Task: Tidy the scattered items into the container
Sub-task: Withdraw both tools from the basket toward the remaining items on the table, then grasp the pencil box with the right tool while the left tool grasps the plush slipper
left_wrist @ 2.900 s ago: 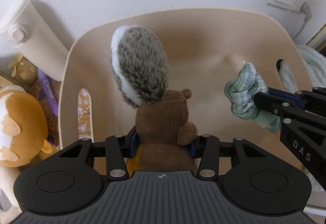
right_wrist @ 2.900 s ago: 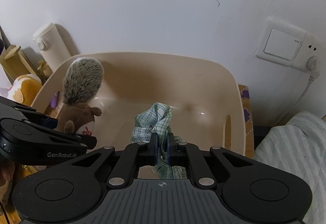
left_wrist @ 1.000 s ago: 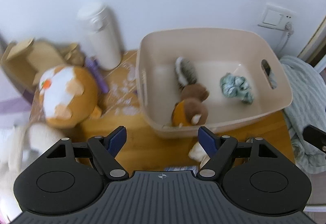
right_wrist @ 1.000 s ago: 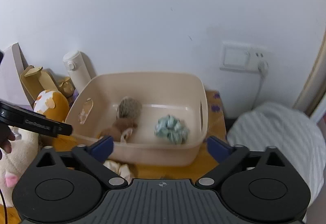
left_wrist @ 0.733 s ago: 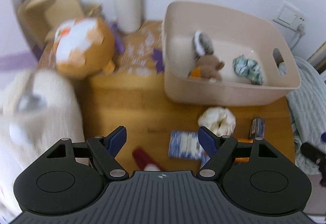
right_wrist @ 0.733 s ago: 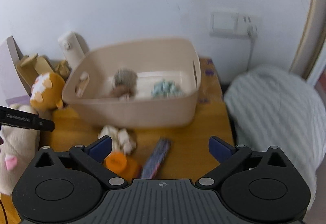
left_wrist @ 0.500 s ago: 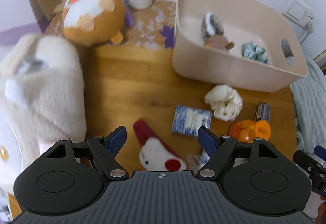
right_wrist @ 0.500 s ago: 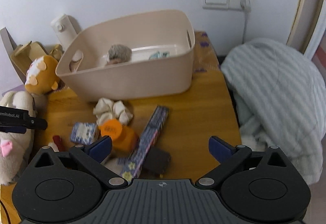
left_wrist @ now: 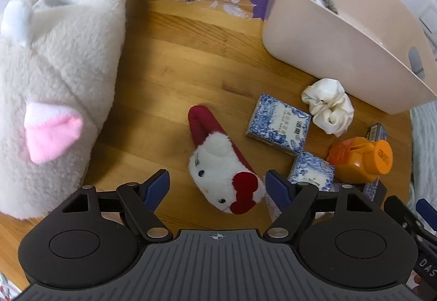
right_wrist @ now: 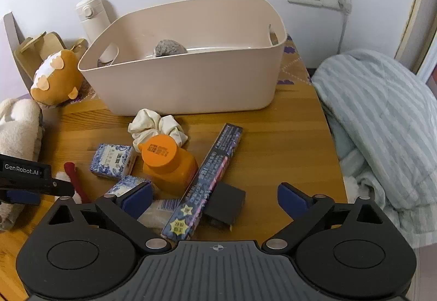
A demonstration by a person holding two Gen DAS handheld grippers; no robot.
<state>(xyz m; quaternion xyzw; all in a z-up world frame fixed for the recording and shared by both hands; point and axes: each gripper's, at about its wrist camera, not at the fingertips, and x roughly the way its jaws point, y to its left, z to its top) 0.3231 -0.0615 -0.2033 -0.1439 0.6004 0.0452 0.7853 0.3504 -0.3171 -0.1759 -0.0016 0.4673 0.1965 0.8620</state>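
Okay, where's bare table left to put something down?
Bare wood between the long box and the blanket, and between the cream plush and the bin. Crowded around the orange bottle.

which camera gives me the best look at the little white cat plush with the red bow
The left wrist view: the cat plush lies whole and close between the open left gripper fingers. The right wrist view shows only a red sliver behind that gripper.

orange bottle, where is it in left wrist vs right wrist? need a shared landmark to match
Left wrist: the orange bottle lies at the right edge, lower half, cap pointing right, just right of the blue-and-white boxes.
Right wrist: the orange bottle is left of centre, cap toward the camera, between the boxes and the long dark box.
Shared landmark: the white scrunchie, between the bottle and the beige bin.
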